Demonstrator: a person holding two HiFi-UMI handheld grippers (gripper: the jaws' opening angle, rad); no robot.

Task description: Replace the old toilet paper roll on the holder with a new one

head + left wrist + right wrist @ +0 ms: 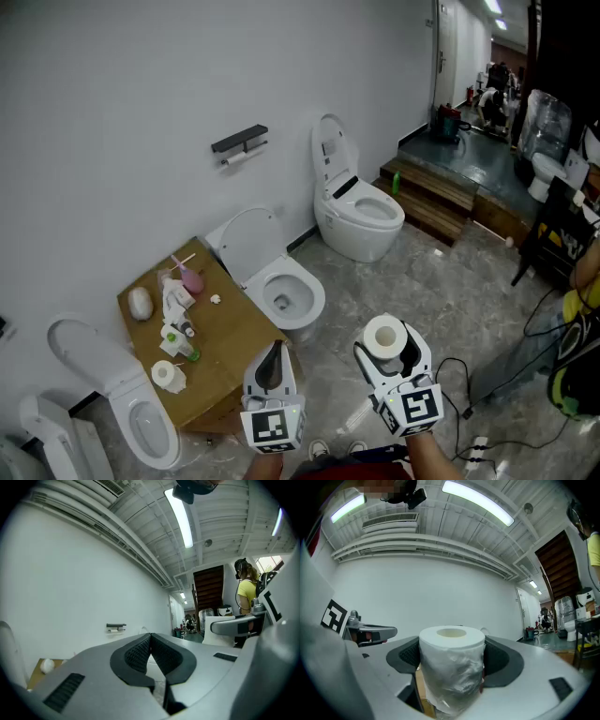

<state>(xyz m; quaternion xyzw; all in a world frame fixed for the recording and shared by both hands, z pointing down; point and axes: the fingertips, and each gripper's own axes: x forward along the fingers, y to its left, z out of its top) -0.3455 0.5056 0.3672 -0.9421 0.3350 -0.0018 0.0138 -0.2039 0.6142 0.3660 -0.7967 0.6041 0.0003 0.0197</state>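
White toilet paper roll sits pinched in the right gripper; the left gripper's jaws meet, empty. The holder, perhaps loaded, shows in the head view, not the right gripper's.

The wall holder hangs in open air; beneath it stand an open toilet and a table, cluttered along its left edge.

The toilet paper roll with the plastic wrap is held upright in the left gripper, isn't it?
No: the toilet paper roll with the plastic wrap is held upright in the right gripper, as the right gripper view shows. The left gripper is shut and empty.
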